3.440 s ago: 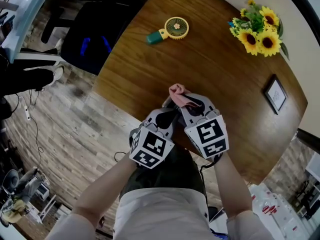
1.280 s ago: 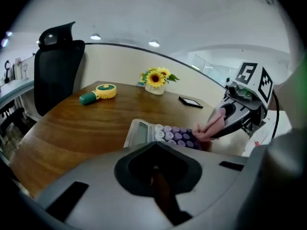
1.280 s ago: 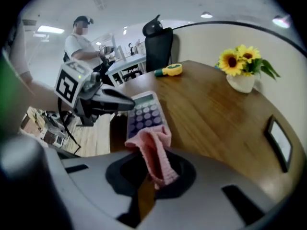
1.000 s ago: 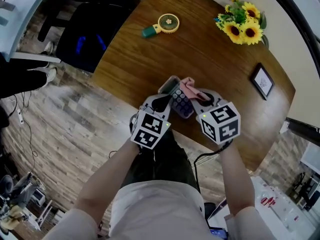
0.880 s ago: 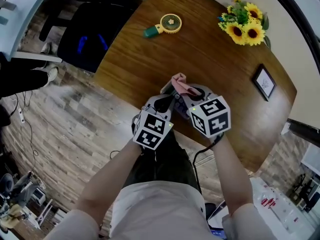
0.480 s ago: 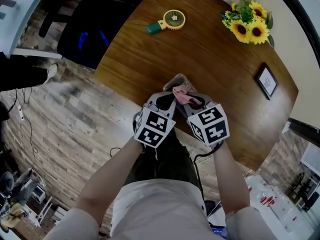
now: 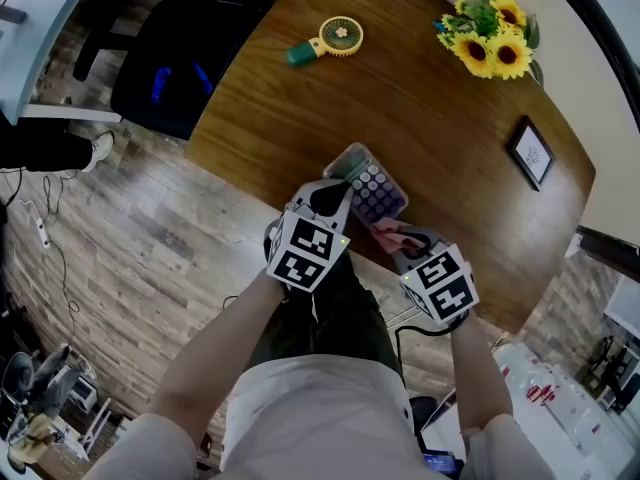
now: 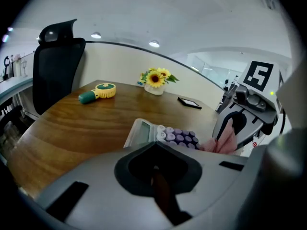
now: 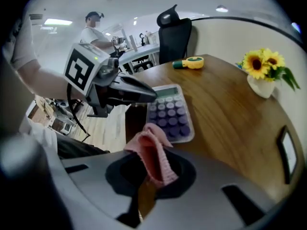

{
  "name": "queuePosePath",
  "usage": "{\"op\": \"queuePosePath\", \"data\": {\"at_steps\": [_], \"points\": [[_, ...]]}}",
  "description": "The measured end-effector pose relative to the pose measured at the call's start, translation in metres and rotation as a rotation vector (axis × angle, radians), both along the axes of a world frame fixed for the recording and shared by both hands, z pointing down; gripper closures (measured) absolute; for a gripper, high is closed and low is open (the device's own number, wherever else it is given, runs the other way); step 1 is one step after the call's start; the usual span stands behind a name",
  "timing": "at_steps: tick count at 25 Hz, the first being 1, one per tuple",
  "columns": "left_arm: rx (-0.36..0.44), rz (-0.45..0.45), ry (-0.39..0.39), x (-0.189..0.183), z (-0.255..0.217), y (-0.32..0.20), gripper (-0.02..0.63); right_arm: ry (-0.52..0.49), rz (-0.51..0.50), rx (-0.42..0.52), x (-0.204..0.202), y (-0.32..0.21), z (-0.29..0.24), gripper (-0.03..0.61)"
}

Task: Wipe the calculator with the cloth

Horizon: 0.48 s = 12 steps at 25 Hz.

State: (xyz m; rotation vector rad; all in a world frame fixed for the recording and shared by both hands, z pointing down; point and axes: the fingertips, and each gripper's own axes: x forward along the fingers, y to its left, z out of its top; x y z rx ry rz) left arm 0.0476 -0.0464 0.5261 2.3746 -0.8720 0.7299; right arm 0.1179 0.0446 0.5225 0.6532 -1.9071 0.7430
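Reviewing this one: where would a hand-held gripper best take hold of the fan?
Probably the green handle, from above, jaws across it. The fan lies flat on the table with nothing near it; the handle is its narrow part, while the round yellow head looks too wide to span.

The calculator (image 7: 368, 183) is grey with round purple buttons. It lies flat near the edge of the wooden table (image 7: 450, 148). The pink cloth (image 7: 386, 232) is bunched up, pinched in the right gripper (image 7: 397, 240), just beside the calculator.
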Motion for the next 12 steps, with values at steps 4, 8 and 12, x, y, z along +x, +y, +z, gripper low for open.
{"op": "queuePosePath", "data": {"at_steps": [4,8,12], "points": [[0.006,0.0,0.007,0.0,0.0,0.0,0.611,0.033,0.092,0.1,0.032,-0.03,-0.021,0.554],[0.007,-0.007,0.006,0.0,-0.001,0.0,0.611,-0.064,0.2,0.27,0.024,-0.091,-0.051,0.552],[0.002,-0.013,0.009,0.0,-0.001,0.0,0.611,-0.148,0.119,0.34,-0.027,-0.123,-0.054,0.552]]}}
